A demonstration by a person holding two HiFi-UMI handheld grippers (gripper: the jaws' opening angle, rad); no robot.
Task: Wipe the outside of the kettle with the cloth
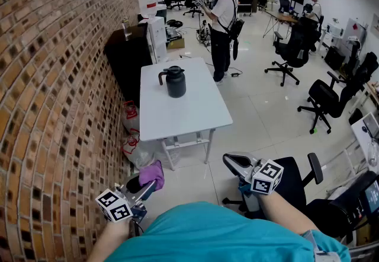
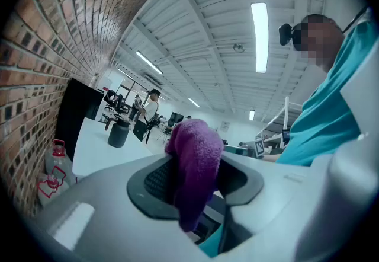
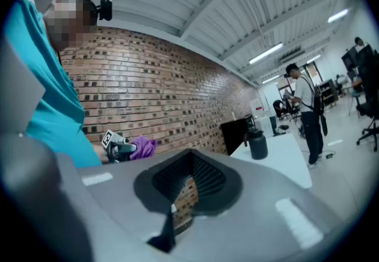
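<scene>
My left gripper [image 2: 190, 181] has the cloth [image 2: 192, 166]: purple, fuzzy terry pile. My right gripper [image 3: 189, 179]: pads [image 3: 207, 175] black, ribbed, matt; shell smooth grey plastic. Rest: kettle [image 1: 175, 82] dark, matt; table [image 1: 189, 115] white, smooth; brick wall [image 1: 53, 77] rough; floor [image 1: 266, 118] glossy.

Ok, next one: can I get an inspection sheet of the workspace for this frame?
Surface: white table, only the kettle on it.
Job's things: kettle upright, untouched; purple cloth off the table.
Clutter: bags on the floor by the table's wall side.
Grippers: left gripper shut on the cloth; right gripper shut, empty.
Cables: one lead on the floor beyond the table.
Surroundings: brick wall left, office chairs right, a person standing beyond the table.
</scene>
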